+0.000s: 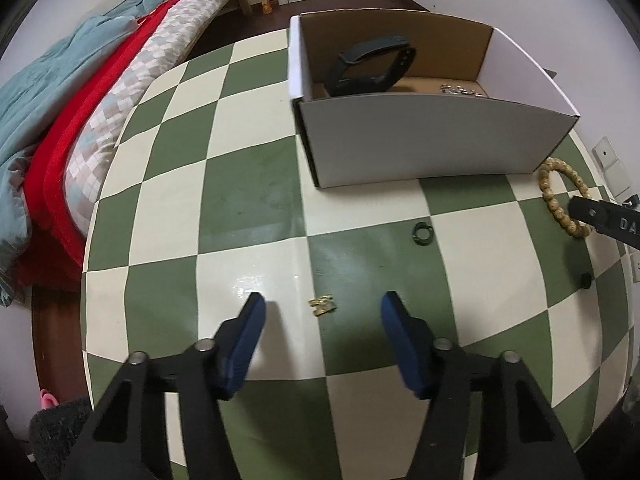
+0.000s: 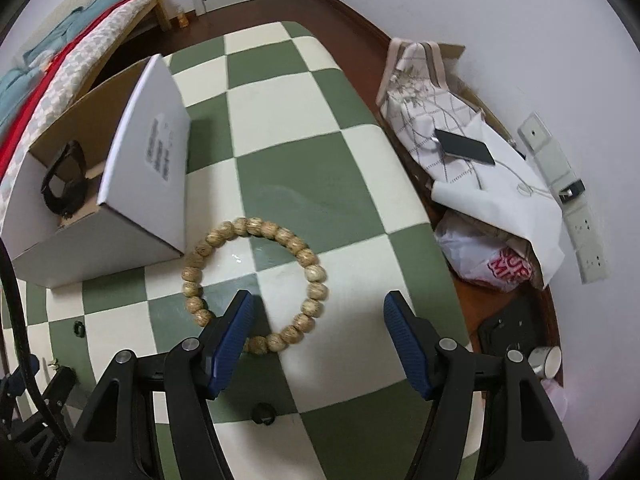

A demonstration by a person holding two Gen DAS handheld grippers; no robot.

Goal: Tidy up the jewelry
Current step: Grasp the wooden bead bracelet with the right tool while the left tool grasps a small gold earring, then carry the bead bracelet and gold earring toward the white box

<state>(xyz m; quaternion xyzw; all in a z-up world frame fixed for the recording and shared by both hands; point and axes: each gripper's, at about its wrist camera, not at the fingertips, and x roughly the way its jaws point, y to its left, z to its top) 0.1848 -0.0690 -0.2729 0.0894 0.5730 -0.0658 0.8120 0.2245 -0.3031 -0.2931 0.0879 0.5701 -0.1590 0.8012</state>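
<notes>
My left gripper point(image 1: 323, 307) is open, low over the checkered table point(image 1: 248, 184), with a small gold piece point(image 1: 322, 305) lying between its fingertips. A small dark ring point(image 1: 423, 233) lies further ahead. An open white box point(image 1: 432, 140) holds a black watch point(image 1: 370, 66) and a silver chain point(image 1: 460, 90). My right gripper point(image 2: 320, 312) is open over the near side of a wooden bead bracelet point(image 2: 256, 280); its left finger point(image 2: 234, 320) rests inside the loop. The bracelet point(image 1: 560, 196) and the right gripper's tip show at the right in the left wrist view.
A bed with red and teal blankets point(image 1: 60, 120) runs along the table's left side. Beside the table's right edge lie a phone point(image 2: 464, 146) on cloth, a plastic bag point(image 2: 488, 256) and a cup point(image 2: 546, 360) on the floor. A small black knob point(image 2: 262, 412) sits near the front.
</notes>
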